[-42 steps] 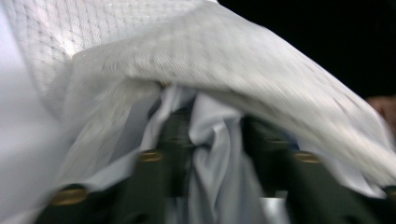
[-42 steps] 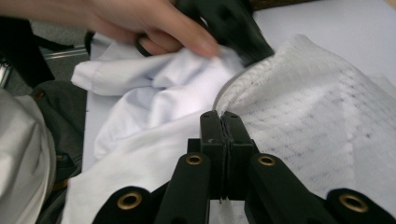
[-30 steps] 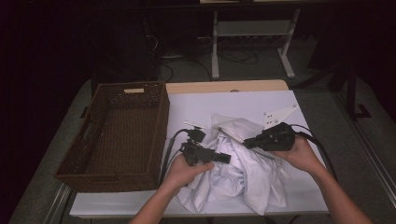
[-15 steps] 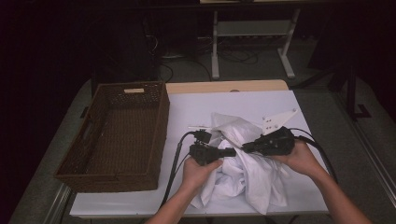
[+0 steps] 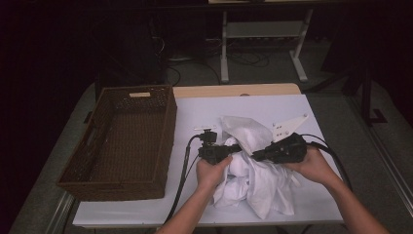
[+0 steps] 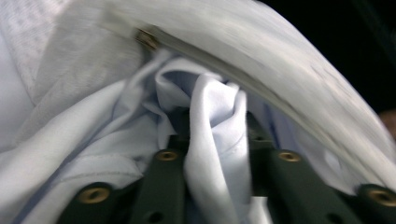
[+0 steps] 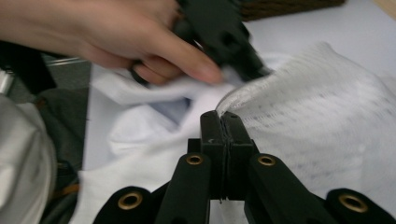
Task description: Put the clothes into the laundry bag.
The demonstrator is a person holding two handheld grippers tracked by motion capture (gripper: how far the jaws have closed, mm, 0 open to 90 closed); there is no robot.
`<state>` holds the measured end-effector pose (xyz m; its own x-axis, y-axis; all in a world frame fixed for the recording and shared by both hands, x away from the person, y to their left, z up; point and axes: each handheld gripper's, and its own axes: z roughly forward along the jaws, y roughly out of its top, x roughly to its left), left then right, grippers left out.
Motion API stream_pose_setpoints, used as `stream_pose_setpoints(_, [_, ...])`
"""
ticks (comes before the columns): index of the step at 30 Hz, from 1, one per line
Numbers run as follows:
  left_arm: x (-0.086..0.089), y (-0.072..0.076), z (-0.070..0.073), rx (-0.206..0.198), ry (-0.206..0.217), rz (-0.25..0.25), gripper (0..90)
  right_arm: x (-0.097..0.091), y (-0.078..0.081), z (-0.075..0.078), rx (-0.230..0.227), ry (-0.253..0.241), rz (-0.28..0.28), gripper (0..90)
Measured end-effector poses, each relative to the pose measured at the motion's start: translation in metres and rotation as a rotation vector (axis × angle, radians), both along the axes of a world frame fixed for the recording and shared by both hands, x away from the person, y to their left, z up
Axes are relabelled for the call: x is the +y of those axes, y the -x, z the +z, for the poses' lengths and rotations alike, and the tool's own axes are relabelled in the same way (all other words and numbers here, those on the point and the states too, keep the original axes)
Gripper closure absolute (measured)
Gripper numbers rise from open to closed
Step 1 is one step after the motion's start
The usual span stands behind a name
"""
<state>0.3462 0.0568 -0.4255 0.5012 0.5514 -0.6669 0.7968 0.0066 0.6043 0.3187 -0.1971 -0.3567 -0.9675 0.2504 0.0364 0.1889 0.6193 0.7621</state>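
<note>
A dark room lay behind the table, whose white cover carried everything in play. One white garment sat in a crumpled heap on it, to the right of the single wicker basket and well apart from the basket's near wall. The garment's bulk ran roughly from a raised fold at its far side down toward the table's near edge.

Both tools met over the heap's upper half. The right tool came in from the side away from the basket and pointed toward it; its jaws were pressed together on a thin edge of mesh-like fabric, seen plainly in the right gripper view. The left tool reached from the basket side, pointing away from the basket, so the two tips faced each other with only a short stretch of cloth between them. Its jaws had just been opening after a quick close — a twisted fold of the garment stood between them, and I could not tell whether the pads were pressing it.

The left hand was the one nearer the basket, so I judged that any carry toward the basket would lead with that side — the garment lay directly under and beyond the left tool.

Count: one garment, one basket, two tools, two hands.
</note>
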Motion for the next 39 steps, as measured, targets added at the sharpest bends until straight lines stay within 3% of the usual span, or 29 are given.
stream_pose_setpoints(2, [0.010,0.006,0.010,-0.011,-0.068,-0.055,47.7,-0.005,-0.004,-0.001,0.005,-0.009,-0.020,88.5])
stream_pose_setpoints(4, [0.021,0.012,0.021,-0.025,-0.118,-0.073,39.0,-0.009,-0.007,-0.002,0.005,-0.020,-0.040,88.5])
stream_pose_setpoints(5, [0.025,0.014,0.025,-0.008,-0.122,-0.083,36.8,-0.010,-0.008,-0.002,0.009,-0.022,-0.049,88.5])
stream_pose_setpoints(6, [0.027,0.016,0.030,0.016,-0.100,-0.096,34.6,-0.010,-0.009,-0.002,0.004,-0.020,-0.053,88.5])
stream_pose_setpoints(7, [0.027,0.019,0.036,0.020,-0.083,-0.129,31.9,-0.010,-0.011,-0.002,0.002,-0.019,-0.058,88.5])
stream_pose_setpoints(9, [0.018,0.024,0.041,0.013,-0.106,-0.179,28.9,-0.009,-0.014,-0.003,0.005,-0.023,-0.068,88.5])
stream_pose_setpoints(10, [0.009,0.026,0.040,0.031,-0.112,-0.207,26.3,-0.009,-0.016,-0.003,0.006,-0.026,-0.070,88.5])
stream_pose_setpoints(11, [-0.003,0.027,0.036,0.039,-0.145,-0.241,24.4,-0.008,-0.017,-0.004,0.007,-0.025,-0.073,88.5])
stream_pose_setpoints(13, [-0.021,0.026,0.025,0.050,-0.192,-0.262,22.5,-0.007,-0.020,-0.005,0.013,-0.027,-0.077,88.5])
stream_pose_setpoints(16, [-0.044,0.020,0.008,0.092,-0.211,-0.239,22.6,-0.005,-0.021,-0.008,0.021,-0.020,-0.075,88.5])
stream_pose_setpoints(18, [-0.055,0.016,-0.001,0.064,-0.229,-0.189,31.3,-0.003,-0.021,-0.011,0.027,-0.016,-0.067,88.5])
stream_pose_setpoints(19, [-0.058,0.014,-0.004,0.031,-0.226,-0.161,37.9,-0.002,-0.022,-0.011,0.029,-0.015,-0.065,88.5])
stream_pose_setpoints(21, [-0.057,0.009,-0.006,0.006,-0.191,-0.146,61.6,-0.001,-0.022,-0.012,0.025,-0.010,-0.063,88.5])
stream_pose_setpoints(22, [-0.051,0.007,-0.007,0.002,-0.133,-0.126,71.6,-0.002,-0.022,-0.012,0.025,-0.013,-0.063,88.5])
stream_pose_setpoints(23, [-0.047,0.007,-0.006,-0.003,-0.104,-0.114,78.1,-0.003,-0.021,-0.011,0.020,-0.020,-0.061,88.5])
stream_pose_setpoints(24, [-0.042,0.010,-0.002,-0.034,-0.089,-0.111,80.9,-0.005,-0.020,-0.009,0.020,-0.027,-0.059,88.5])
stream_pose_setpoints(29, [-0.016,0.035,0.027,-0.134,-0.041,-0.128,84.1,-0.014,-0.007,0.006,-0.001,-0.073,-0.030,88.5])
stream_pose_setpoints(31, [-0.005,0.050,0.038,-0.138,-0.004,-0.140,84.5,-0.015,-0.001,0.010,-0.005,-0.082,-0.015,88.6])
stream_pose_setpoints(33, [-0.001,0.062,0.045,-0.164,-0.013,-0.145,84.7,-0.016,0.005,0.013,0.002,-0.108,0.017,88.6])
stream_pose_setpoints(36, [-0.003,0.058,0.040,-0.141,0.003,-0.122,84.7,-0.013,0.012,0.016,-0.002,-0.103,0.047,88.6])
stream_pose_setpoints(38, [-0.010,0.046,0.031,-0.103,0.035,-0.088,84.7,-0.009,0.014,0.015,0.003,-0.090,0.055,88.6])
stream_pose_setpoints(39, [-0.016,0.038,0.026,-0.102,0.027,-0.066,84.7,-0.008,0.015,0.015,0.010,-0.089,0.061,88.6])
